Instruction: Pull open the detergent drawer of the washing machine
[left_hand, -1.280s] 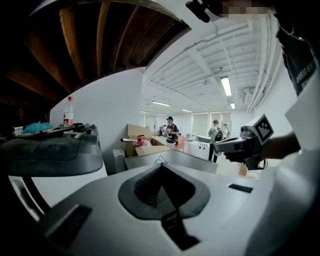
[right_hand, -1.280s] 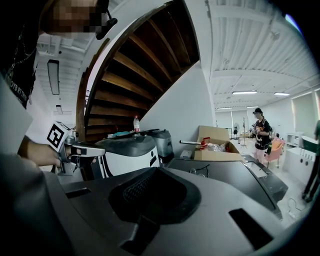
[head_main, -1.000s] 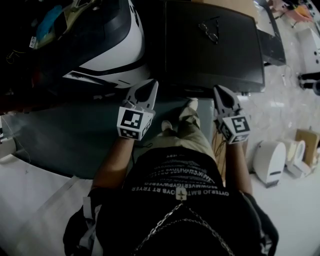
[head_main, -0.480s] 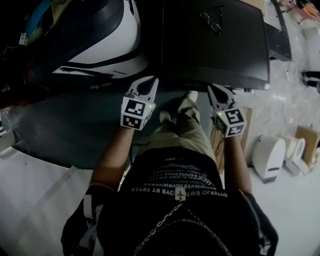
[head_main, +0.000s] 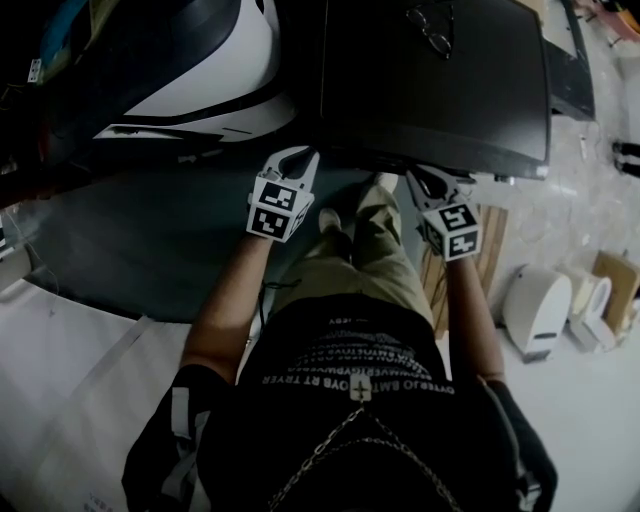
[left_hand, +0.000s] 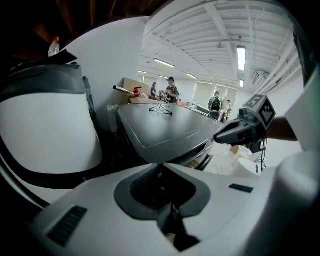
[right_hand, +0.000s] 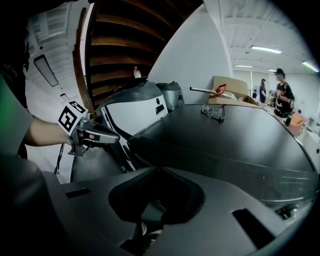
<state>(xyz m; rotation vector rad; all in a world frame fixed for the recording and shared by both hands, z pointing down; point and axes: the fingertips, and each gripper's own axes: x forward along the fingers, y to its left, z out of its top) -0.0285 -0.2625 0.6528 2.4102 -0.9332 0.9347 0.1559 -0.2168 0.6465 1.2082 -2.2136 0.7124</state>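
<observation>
A white and dark appliance (head_main: 215, 70) is standing at the left. I am holding my left claw (head_main: 298, 158) with its jaws together, nothing in them. My right claw (head_main: 418, 180) is also closed and empty. Both are pointing at the near edge of the dark washing machine (head_main: 430, 90). Its detergent drawer is probably sitting under that edge, too dark to see.

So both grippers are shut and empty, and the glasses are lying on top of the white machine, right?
Not quite. The glasses lie on the dark machine's lid, not on the white machine, as the head view shows. The left gripper and right gripper are indeed shut and empty.
</observation>
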